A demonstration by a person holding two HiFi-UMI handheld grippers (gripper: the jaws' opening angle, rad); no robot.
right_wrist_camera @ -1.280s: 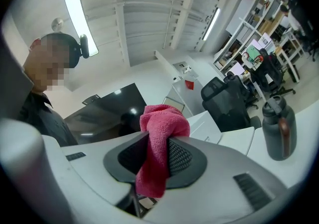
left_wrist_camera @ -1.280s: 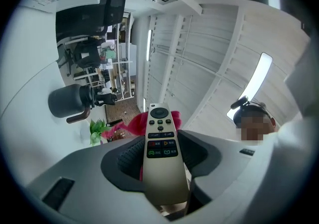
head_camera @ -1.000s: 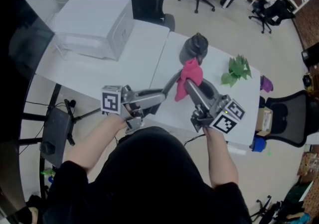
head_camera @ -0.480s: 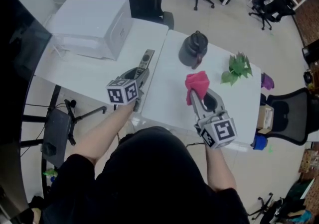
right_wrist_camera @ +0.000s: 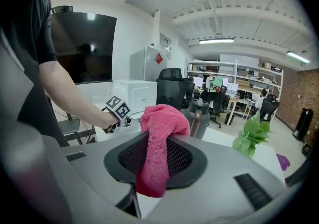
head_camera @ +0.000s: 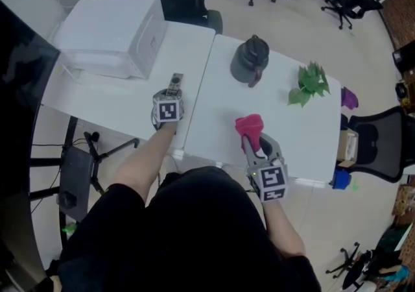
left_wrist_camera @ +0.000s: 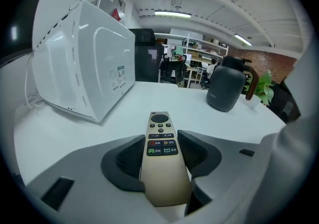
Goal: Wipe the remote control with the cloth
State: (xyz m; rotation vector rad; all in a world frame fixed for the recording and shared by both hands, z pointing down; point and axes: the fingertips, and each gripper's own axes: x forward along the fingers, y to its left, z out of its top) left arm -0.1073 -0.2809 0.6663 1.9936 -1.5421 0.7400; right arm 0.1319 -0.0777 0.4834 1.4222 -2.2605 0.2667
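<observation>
My left gripper [head_camera: 172, 95] is shut on a long gold remote control [head_camera: 175, 81]; the remote's button end sticks out forward, low over the white table [head_camera: 214, 115] near the seam between its two tops. In the left gripper view the remote [left_wrist_camera: 160, 138] lies lengthwise between the two dark pads [left_wrist_camera: 127, 158], buttons up. My right gripper [head_camera: 252, 141] is shut on a pink cloth [head_camera: 249, 126] near the table's front edge. The cloth [right_wrist_camera: 160, 128] bunches above the right gripper's [right_wrist_camera: 155, 161] jaws and hangs down between them. The two grippers are apart.
A white box-like appliance [head_camera: 113, 28] stands at the back left, a dark grey kettle [head_camera: 250, 60] at the back middle, a green plant [head_camera: 310, 83] at the right. A black office chair [head_camera: 376, 148] stands beyond the table's right end.
Both grippers have come down from in front of the head and moved apart. The remote went left and down toward the table; the cloth, which hung against it, went down toward the front edge.
</observation>
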